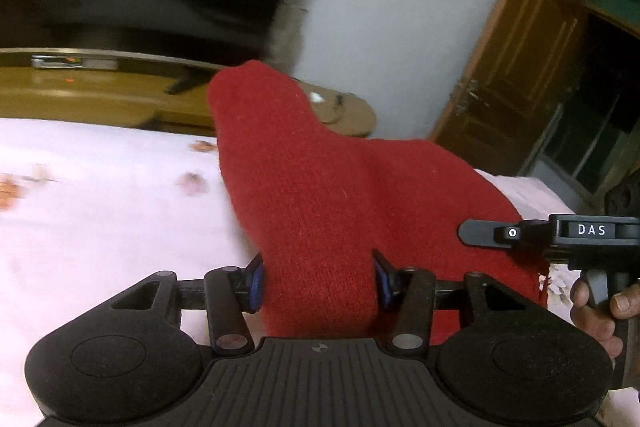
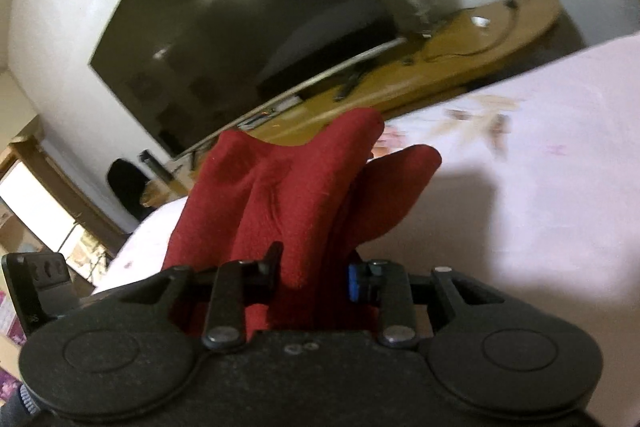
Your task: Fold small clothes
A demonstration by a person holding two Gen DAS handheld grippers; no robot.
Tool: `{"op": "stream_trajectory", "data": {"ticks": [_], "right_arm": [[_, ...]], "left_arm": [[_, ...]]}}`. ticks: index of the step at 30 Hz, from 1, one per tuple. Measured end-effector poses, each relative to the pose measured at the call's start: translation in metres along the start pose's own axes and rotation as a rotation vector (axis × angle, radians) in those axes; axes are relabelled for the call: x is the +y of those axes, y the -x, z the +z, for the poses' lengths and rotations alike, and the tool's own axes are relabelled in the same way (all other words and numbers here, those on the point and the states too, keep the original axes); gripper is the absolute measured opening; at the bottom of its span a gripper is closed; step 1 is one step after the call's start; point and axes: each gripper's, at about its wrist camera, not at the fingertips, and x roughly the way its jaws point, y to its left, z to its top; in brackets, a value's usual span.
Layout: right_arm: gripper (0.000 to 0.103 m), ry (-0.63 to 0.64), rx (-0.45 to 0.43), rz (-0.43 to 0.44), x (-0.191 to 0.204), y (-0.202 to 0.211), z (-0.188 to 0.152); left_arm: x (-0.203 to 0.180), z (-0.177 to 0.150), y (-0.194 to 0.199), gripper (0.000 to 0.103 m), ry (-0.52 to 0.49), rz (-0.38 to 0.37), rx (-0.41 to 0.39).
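A red knitted garment [image 1: 320, 195] is lifted off the pale floral bedsheet [image 1: 100, 219]. My left gripper [image 1: 318, 283] is shut on one bunched part of it, the blue pads pressing on the knit from both sides. The cloth rises in front of the fingers and hides their tips. In the right wrist view the same red garment [image 2: 288, 195] stands bunched between the fingers of my right gripper [image 2: 312, 277], which is shut on it. The right gripper's black body, held by a person's hand [image 1: 596, 307], shows at the right edge of the left wrist view.
The bedsheet [image 2: 540, 187] spreads under both grippers. Beyond the bed stands a yellow wooden TV stand [image 1: 80, 95] with a large dark television [image 2: 240, 39]. A brown door [image 1: 520, 67] and a dark doorway are at the right in the left wrist view.
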Motion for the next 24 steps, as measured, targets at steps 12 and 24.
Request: {"op": "stream_trajectory", "data": {"ticks": [12, 24], "right_arm": [[0.030, -0.053, 0.142, 0.147, 0.110, -0.121, -0.052], [0.038, -0.001, 0.103, -0.085, 0.098, -0.112, -0.060]], "left_arm": [[0.144, -0.033, 0.097, 0.050, 0.122, 0.187, 0.100], [0.162, -0.059, 0.151, 0.072, 0.207, 0.167, -0.086]]}}
